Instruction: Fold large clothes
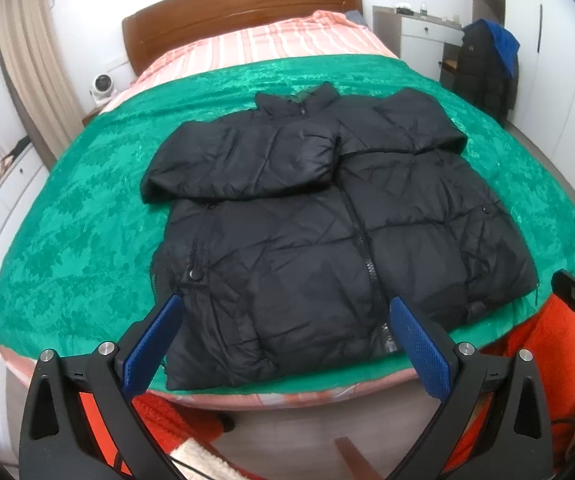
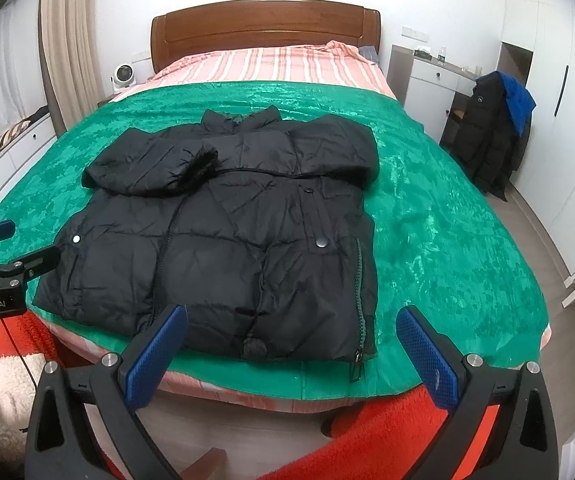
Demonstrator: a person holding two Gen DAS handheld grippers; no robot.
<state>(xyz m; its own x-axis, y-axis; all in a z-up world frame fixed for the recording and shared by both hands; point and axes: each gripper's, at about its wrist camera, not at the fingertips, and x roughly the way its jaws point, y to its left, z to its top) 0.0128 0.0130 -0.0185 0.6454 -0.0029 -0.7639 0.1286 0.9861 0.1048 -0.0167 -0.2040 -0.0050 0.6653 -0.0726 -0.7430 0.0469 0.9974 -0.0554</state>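
Observation:
A black puffer jacket (image 1: pixel 307 216) (image 2: pixel 223 232) lies flat on the green blanket (image 1: pixel 87 208) (image 2: pixel 439 224), front up and zipped, collar toward the headboard. Both sleeves are folded across its chest. Its hem reaches the near edge of the bed. My left gripper (image 1: pixel 287 320) is open, hovering just short of the hem, with blue pads (image 1: pixel 151 344). The right gripper (image 2: pixel 291 328) is open too, held in front of the hem's right corner, nothing between its fingers (image 2: pixel 427 356). Each gripper shows at the edge of the other's view.
The bed has a wooden headboard (image 2: pixel 263 24) and a striped pink sheet (image 2: pixel 263 66). At the right a dark coat and a blue garment hang on a chair (image 2: pixel 491 128) by a white desk. A small fan (image 2: pixel 121 74) stands left of the bed. A red fleecy sleeve (image 2: pixel 367 436) is below.

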